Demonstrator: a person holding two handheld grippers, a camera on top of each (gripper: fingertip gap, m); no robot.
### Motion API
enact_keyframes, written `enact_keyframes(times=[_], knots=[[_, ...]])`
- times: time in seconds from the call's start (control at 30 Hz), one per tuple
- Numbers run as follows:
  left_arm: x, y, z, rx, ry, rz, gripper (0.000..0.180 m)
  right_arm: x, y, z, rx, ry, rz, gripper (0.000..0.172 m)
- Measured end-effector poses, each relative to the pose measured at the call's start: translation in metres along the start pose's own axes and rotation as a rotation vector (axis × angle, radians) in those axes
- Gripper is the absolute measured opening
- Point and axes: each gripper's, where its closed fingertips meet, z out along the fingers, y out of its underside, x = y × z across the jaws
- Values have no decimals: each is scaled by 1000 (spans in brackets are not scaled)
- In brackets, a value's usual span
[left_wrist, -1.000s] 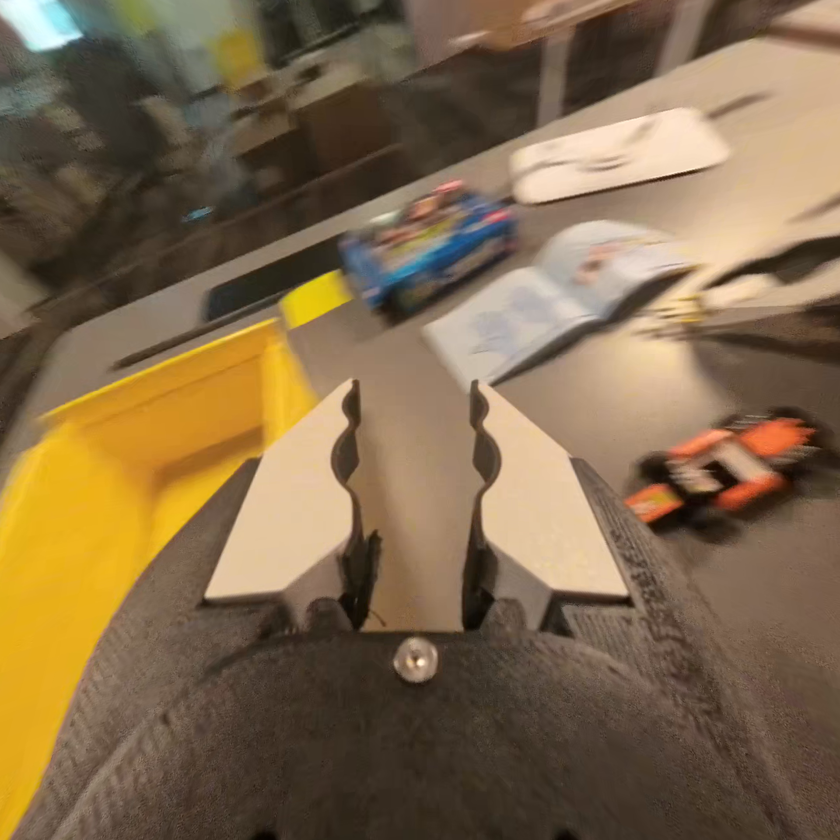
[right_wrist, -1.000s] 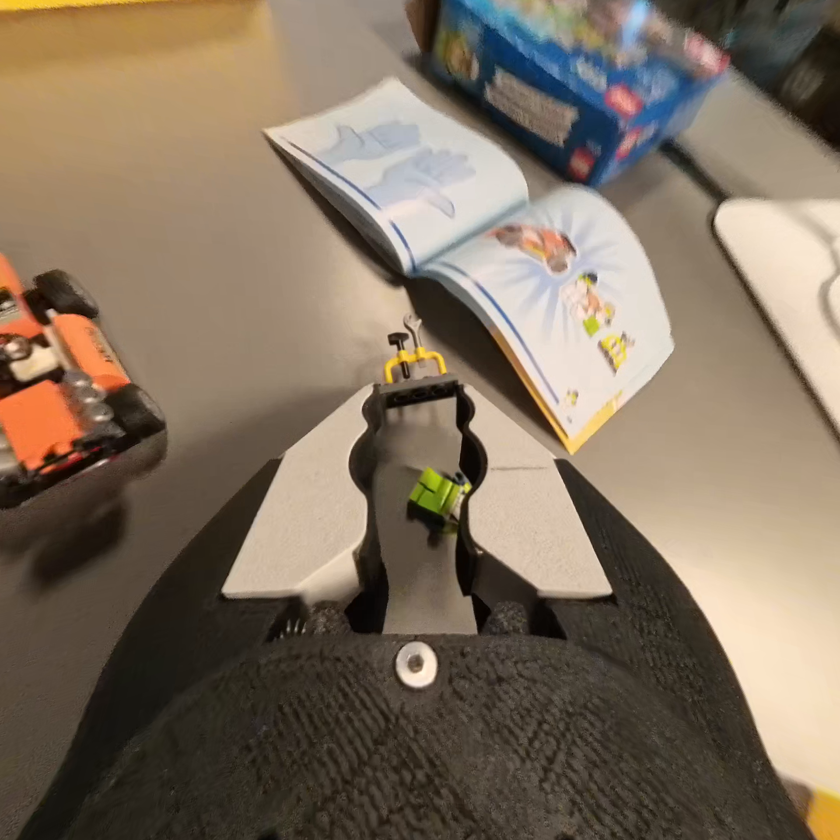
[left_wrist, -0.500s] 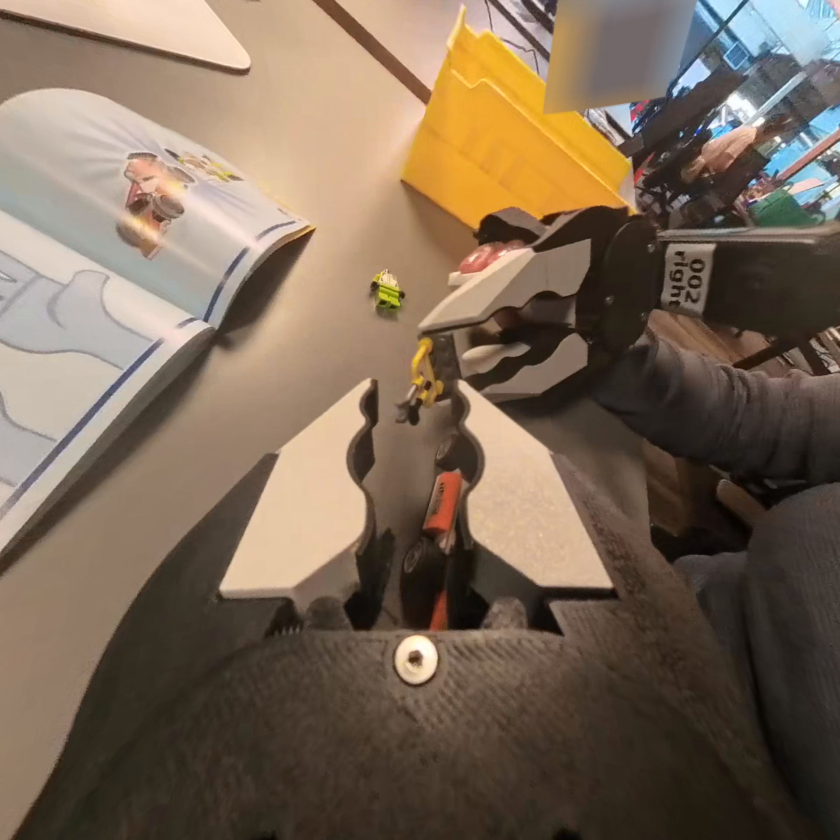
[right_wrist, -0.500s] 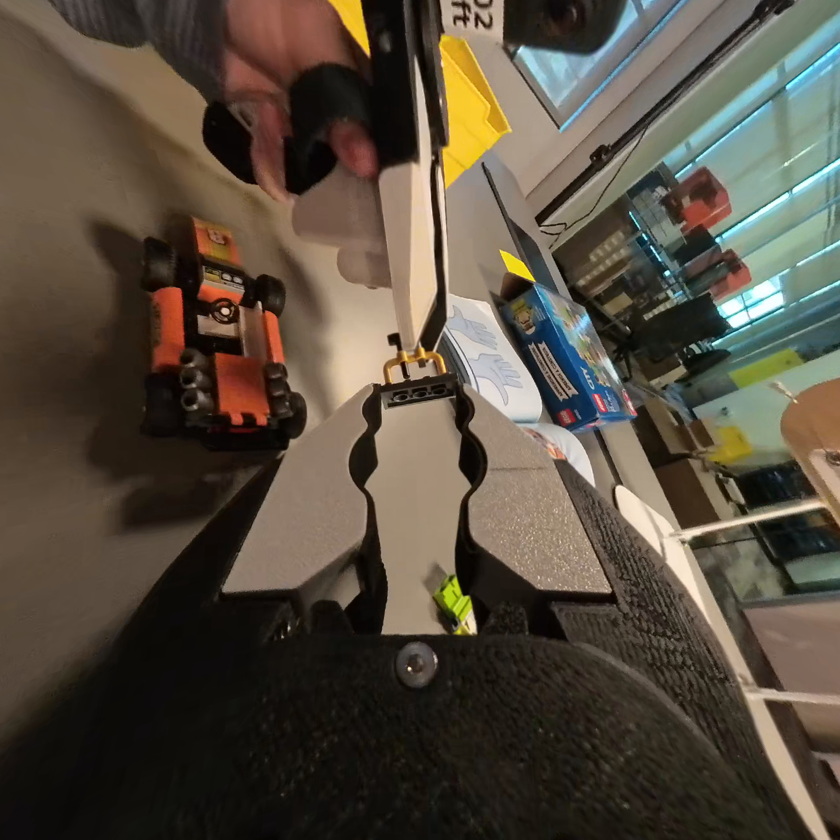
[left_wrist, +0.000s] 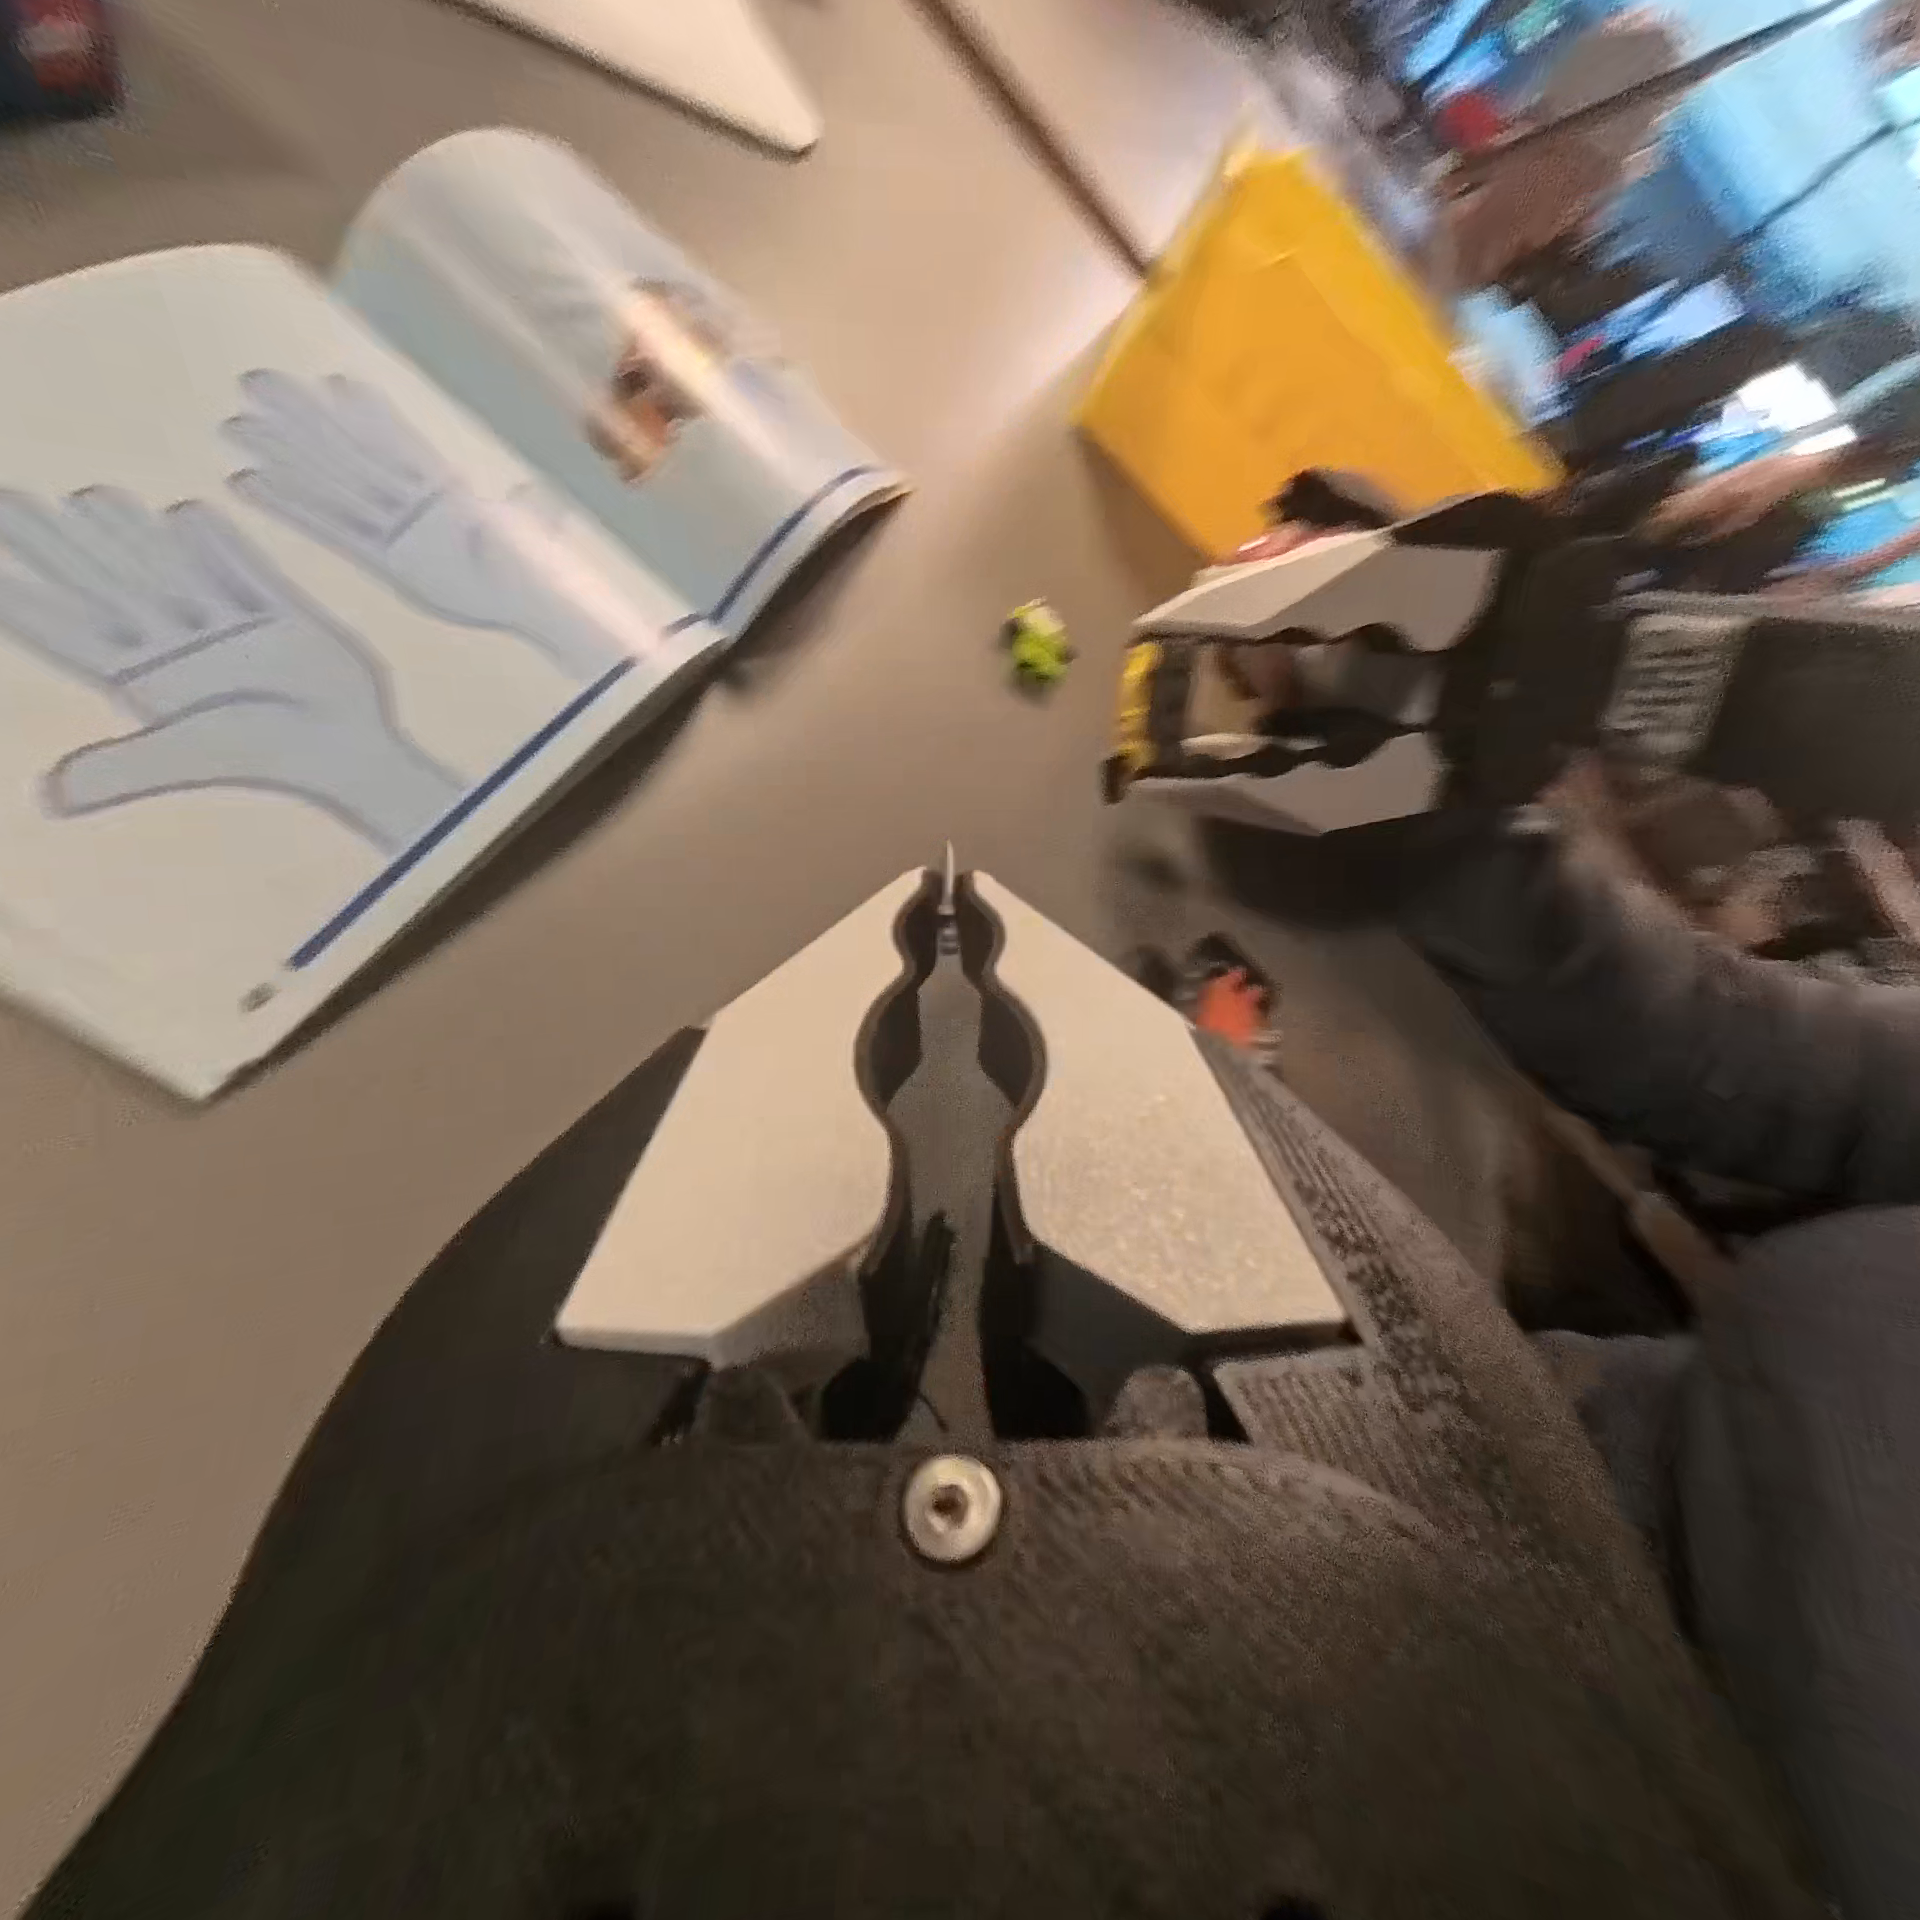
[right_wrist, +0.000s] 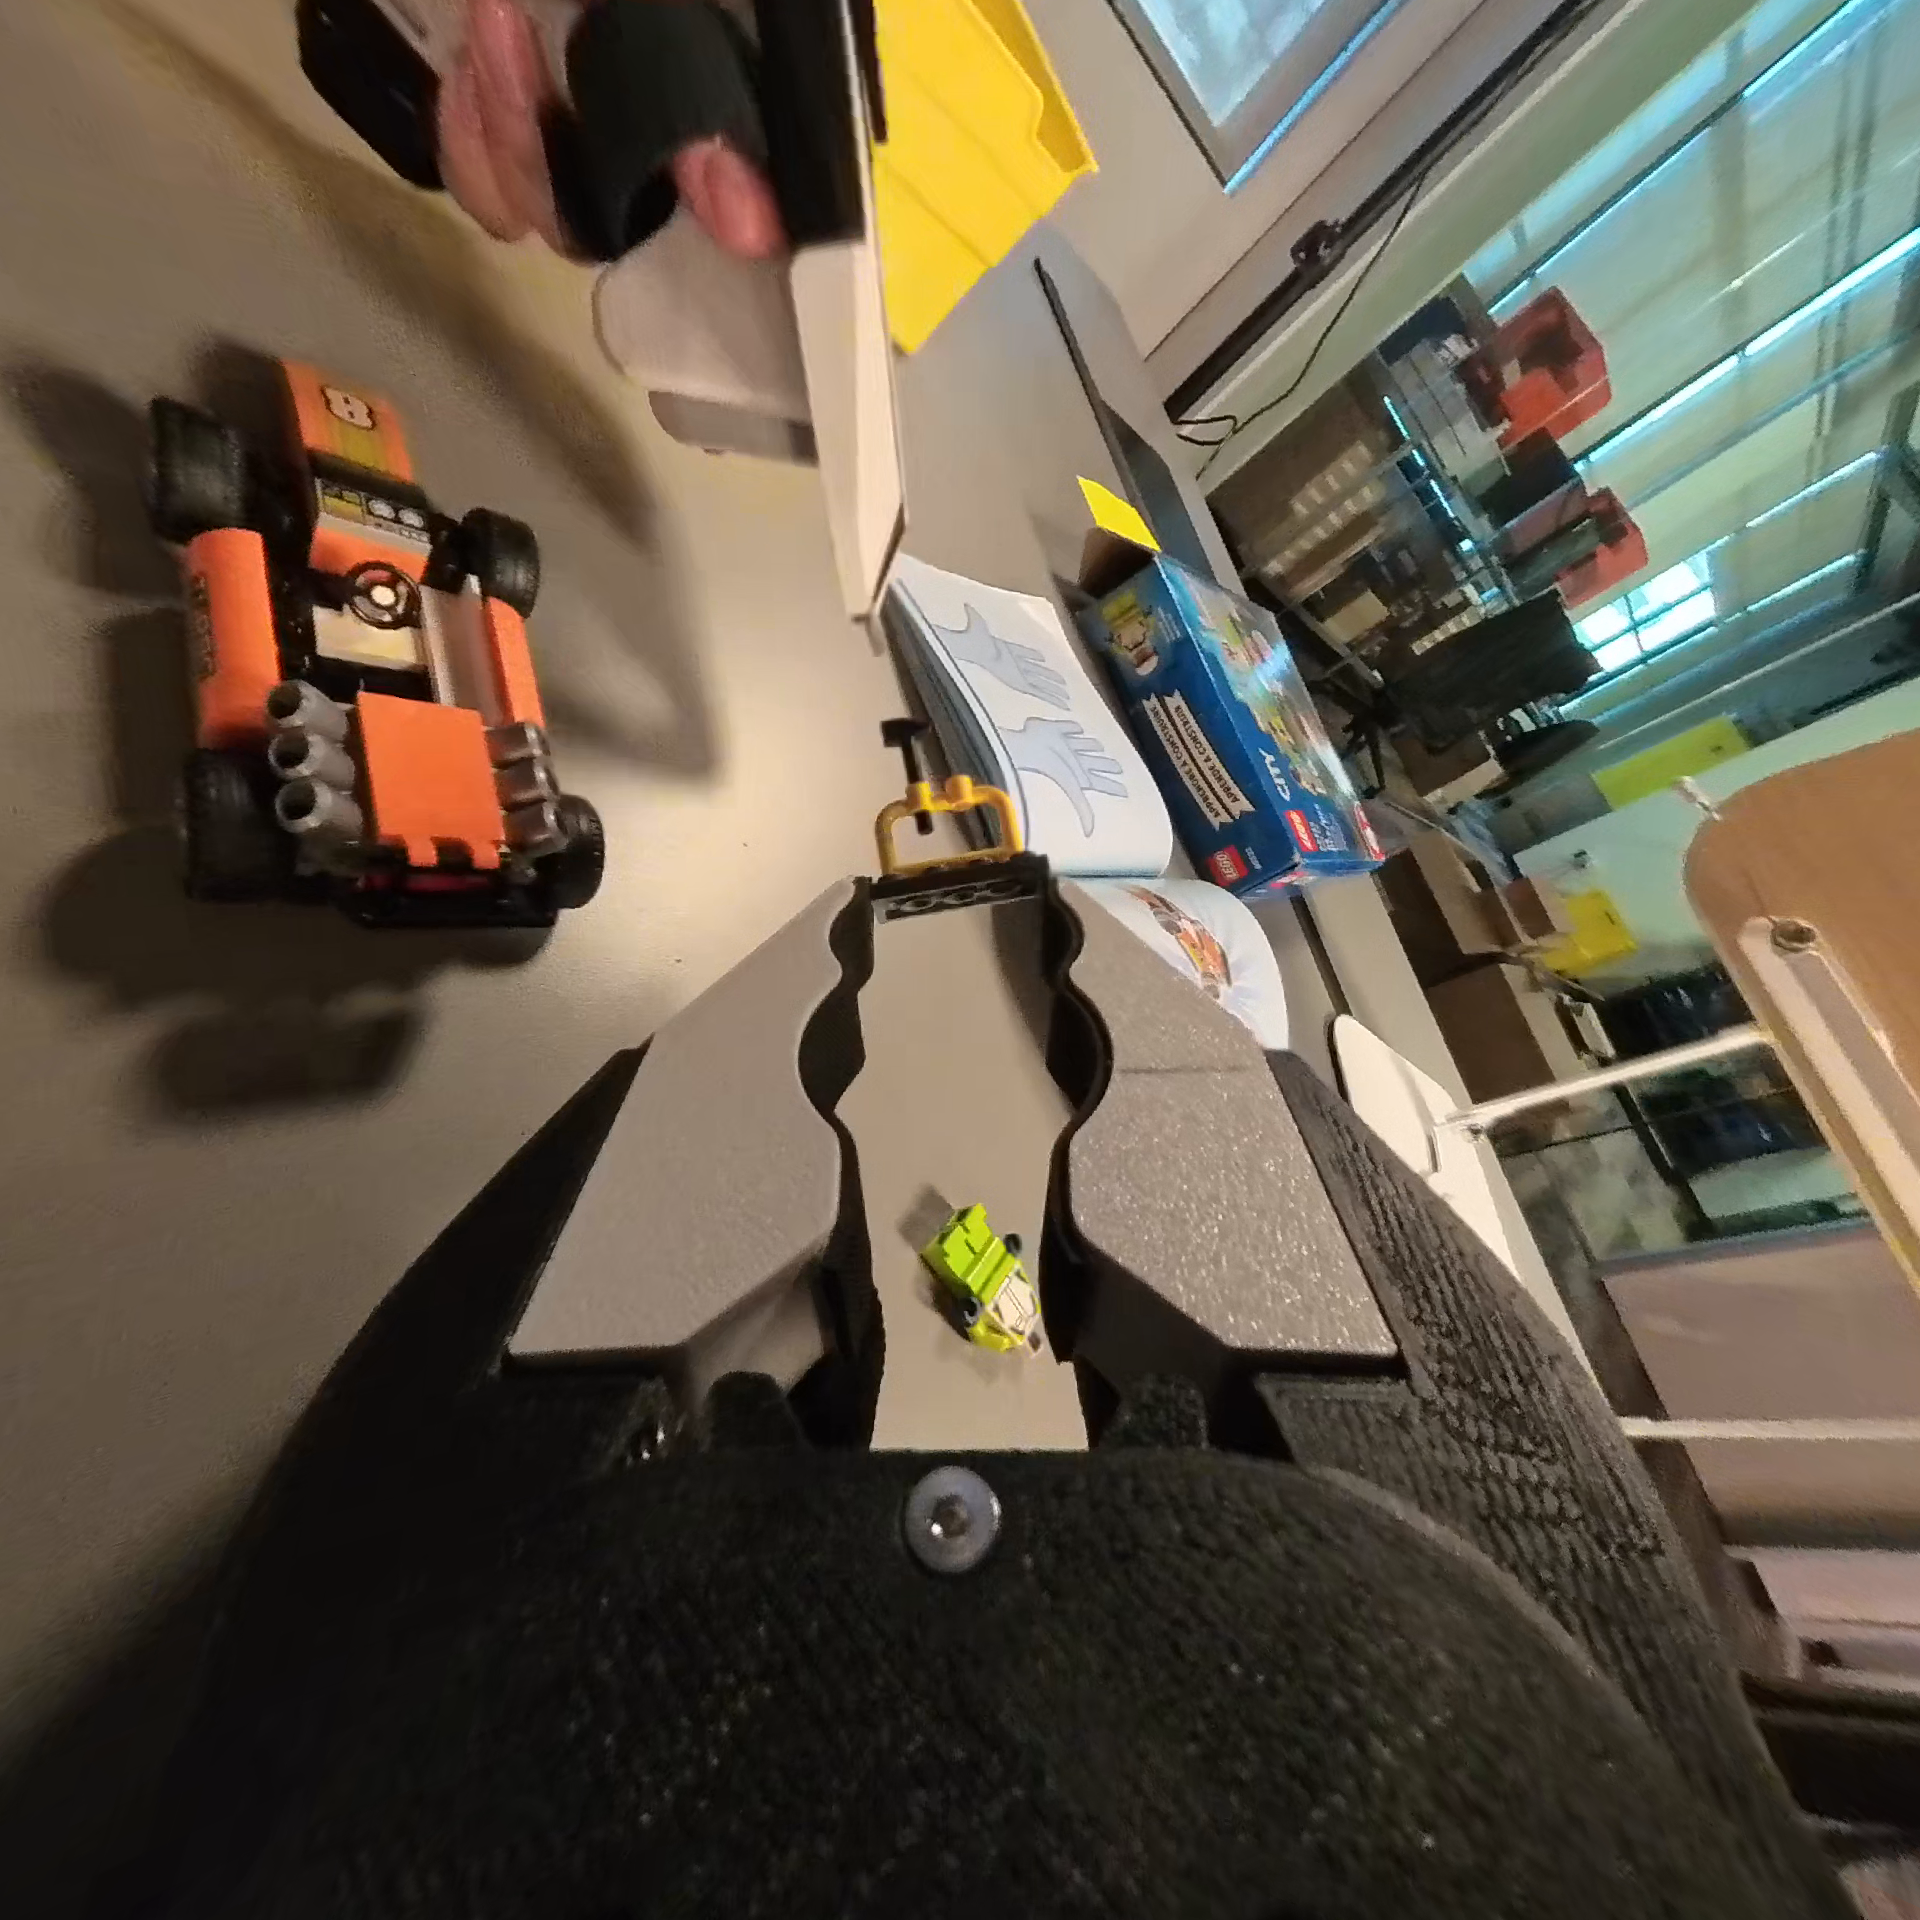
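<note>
My left gripper (left_wrist: 948, 883) is shut on a thin silver-grey toy tool (left_wrist: 948, 871) that sticks out a little between its fingertips. It hovers above the grey table. My right gripper (right_wrist: 961, 883) is shut on a small black brick (right_wrist: 961, 891) with a yellow bar frame (right_wrist: 940, 821); a black toy tool (right_wrist: 912, 758) hangs on the frame. This piece also shows in the left wrist view (left_wrist: 1141, 707), to the right of and beyond my left fingertips. An orange toy car (right_wrist: 353, 644) stands on the table to the left.
A green minifigure (right_wrist: 987, 1288) lies on the table under my right gripper. An open booklet (left_wrist: 312, 582), a blue toy box (right_wrist: 1226, 717), a yellow bin (left_wrist: 1288, 384) and a white flat pad (left_wrist: 675, 62) lie beyond. A person's sleeve (left_wrist: 1662, 1039) is at the right. There is about 8 cm between the tips of the two grippers.
My left gripper closed on the thin silver tool at the yellow frame and drew back from my right gripper with it. The frame now carries only the black tool. My right grasp has not changed.
</note>
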Motion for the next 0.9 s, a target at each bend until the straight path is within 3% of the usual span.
enact_keyframes(times=[0.07, 0.13, 0.17, 0.23, 0.3, 0.4, 0.63, 0.9], knots=[[-10, 12, 8, -76, -84, 25, 2, -4, 2, 3, -19, -9, -17, 31], [-14, 25, 18, -158, -119, 29, 23, -8, 4, 5, -39, -22, -28, 30], [-12, 27, 20, -173, -109, 32, 23, -9, 6, 6, -50, -25, -35, 31], [-6, 23, 21, -152, -85, 35, 48, -9, 5, 6, -51, -20, -49, 31], [2, 13, 18, -92, -61, 92, 54, -9, 0, 6, -31, -15, -51, 31], [31, 1, 16, -15, 85, 128, 48, -11, -6, 6, -6, -19, -59, 31], [43, 11, 24, -56, 176, 112, 2, -16, -13, 5, 22, -35, -76, 31], [26, 6, 6, -28, 132, 49, 2, -6, -6, 1, -8, -1, -71, 31]])
